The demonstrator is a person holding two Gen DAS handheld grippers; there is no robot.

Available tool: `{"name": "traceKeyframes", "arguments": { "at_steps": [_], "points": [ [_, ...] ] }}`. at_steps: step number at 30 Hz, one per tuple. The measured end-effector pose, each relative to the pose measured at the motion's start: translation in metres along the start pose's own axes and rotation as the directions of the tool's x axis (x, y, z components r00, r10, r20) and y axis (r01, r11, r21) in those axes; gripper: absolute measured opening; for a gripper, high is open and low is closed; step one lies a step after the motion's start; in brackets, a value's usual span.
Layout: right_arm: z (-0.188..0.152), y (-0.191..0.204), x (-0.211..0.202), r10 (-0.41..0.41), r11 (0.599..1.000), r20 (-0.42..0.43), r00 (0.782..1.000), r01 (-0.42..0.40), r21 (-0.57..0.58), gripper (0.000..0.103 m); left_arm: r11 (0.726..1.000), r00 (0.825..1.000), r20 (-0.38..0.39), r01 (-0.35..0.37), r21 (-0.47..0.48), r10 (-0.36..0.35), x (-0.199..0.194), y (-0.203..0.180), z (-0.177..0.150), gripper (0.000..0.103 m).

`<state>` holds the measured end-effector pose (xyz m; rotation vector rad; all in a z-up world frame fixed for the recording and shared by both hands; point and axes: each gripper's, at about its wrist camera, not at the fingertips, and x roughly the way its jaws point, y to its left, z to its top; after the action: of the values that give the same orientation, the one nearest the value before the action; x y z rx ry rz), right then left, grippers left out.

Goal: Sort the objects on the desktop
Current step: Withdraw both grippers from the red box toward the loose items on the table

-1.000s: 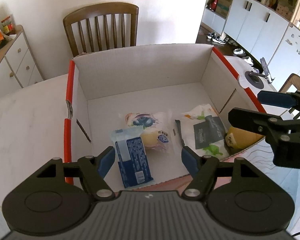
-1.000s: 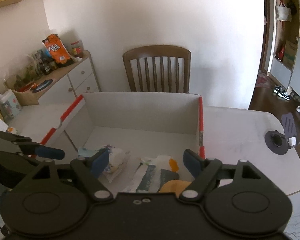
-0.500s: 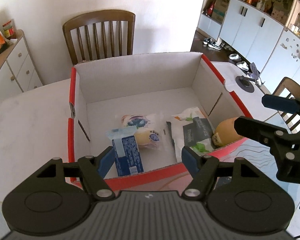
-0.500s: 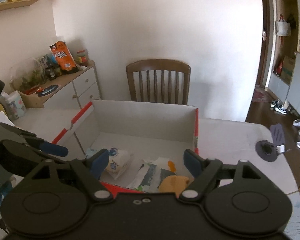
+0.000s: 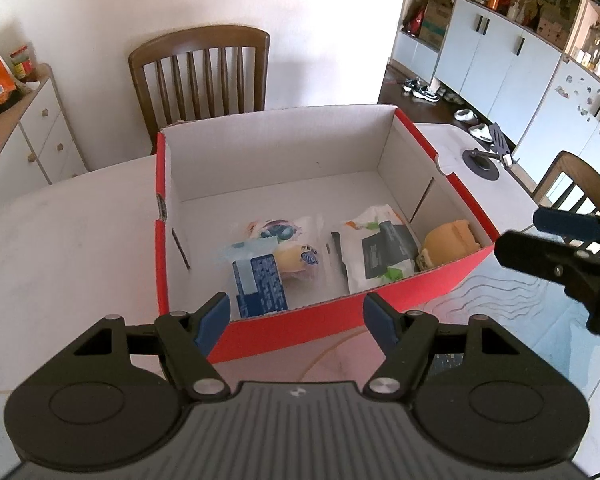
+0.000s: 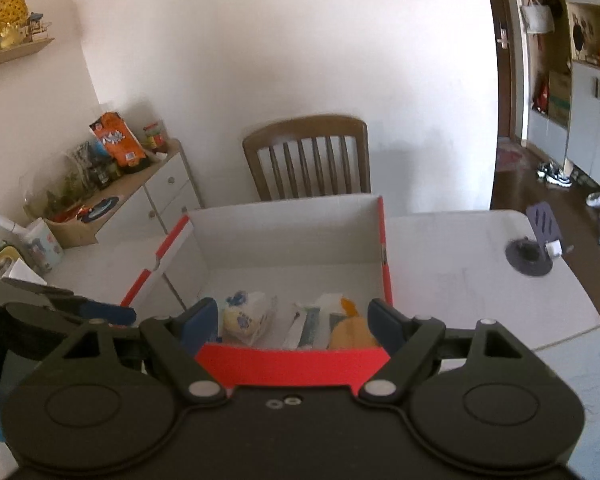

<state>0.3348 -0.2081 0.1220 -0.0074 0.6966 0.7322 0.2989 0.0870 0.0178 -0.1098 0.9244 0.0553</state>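
A red cardboard box [image 5: 340, 312] with a white inside stands on the table. In it lie a blue packet [image 5: 260, 286], a clear bag with a yellow bun [image 5: 296, 256], a white and green wipes pack [image 5: 380, 252] and an orange toy [image 5: 450, 238]. My left gripper [image 5: 296, 318] hangs open just before the box's near wall, with nothing between its fingers. My right gripper [image 6: 292, 322] is open too, in front of the same box [image 6: 296, 362], and empty. In the left wrist view the right gripper [image 5: 560, 236] shows at the right edge.
A wooden chair [image 5: 200, 72] stands behind the table. A white drawer cabinet [image 6: 156, 196] with snack bags is at the left. A dark round phone stand [image 5: 482, 158] sits on the table right of the box. White cupboards [image 5: 500, 56] line the far right.
Both grippers have drawn back and risen from over the box; its red near wall now shows in front of the fingers. The objects inside have not moved.
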Motion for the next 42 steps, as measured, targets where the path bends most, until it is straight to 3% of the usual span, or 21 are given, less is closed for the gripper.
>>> {"name": "traceKeyframes", "arguments": {
  "at_steps": [5, 8, 15, 17, 19, 22, 28, 42],
  "points": [
    [-0.008, 0.002, -0.008, 0.017, 0.999, -0.021, 1.000, -0.016, 0.044, 0.083, 1.000, 1.000, 0.006, 0.004, 0.003, -0.004, -0.009, 0.002, -0.006, 0.073],
    [-0.013, 0.010, -0.013, -0.020, 1.000, -0.028, 0.999, 0.020, 0.007, 0.083, 1.000, 1.000, 0.008, 0.006, 0.011, -0.006, -0.013, 0.002, -0.010, 0.073],
    [-0.025, 0.019, -0.026, -0.014, 1.000, -0.056, 0.998, 0.015, 0.006, 0.083, 0.999, 1.000, 0.014, 0.022, 0.023, -0.023, -0.026, 0.002, -0.021, 0.073],
    [-0.030, 0.026, -0.032, -0.078, 0.996, -0.038, 0.996, 0.077, -0.042, 0.084, 0.999, 0.999, 0.018, 0.032, 0.024, -0.032, -0.032, 0.001, -0.026, 0.073],
    [-0.033, 0.030, -0.036, -0.066, 0.995, -0.045, 0.997, 0.063, -0.082, 0.083, 0.999, 0.999, 0.023, 0.038, 0.033, -0.039, -0.038, 0.001, -0.032, 0.073],
    [-0.037, 0.031, -0.042, -0.048, 0.998, -0.068, 0.997, 0.044, -0.055, 0.083, 0.998, 0.998, 0.031, 0.051, 0.043, -0.052, -0.049, 0.000, -0.042, 0.073],
    [-0.053, 0.045, -0.057, -0.140, 0.982, -0.042, 0.989, 0.133, -0.136, 0.083, 0.995, 0.996, 0.037, 0.083, 0.046, -0.085, -0.066, 0.001, -0.061, 0.073],
    [-0.079, 0.050, -0.076, -0.203, 0.970, -0.056, 0.978, 0.193, -0.145, 0.083, 0.989, 0.989, 0.019, 0.143, 0.027, -0.144, -0.088, 0.009, -0.101, 0.073]
  ]
}}
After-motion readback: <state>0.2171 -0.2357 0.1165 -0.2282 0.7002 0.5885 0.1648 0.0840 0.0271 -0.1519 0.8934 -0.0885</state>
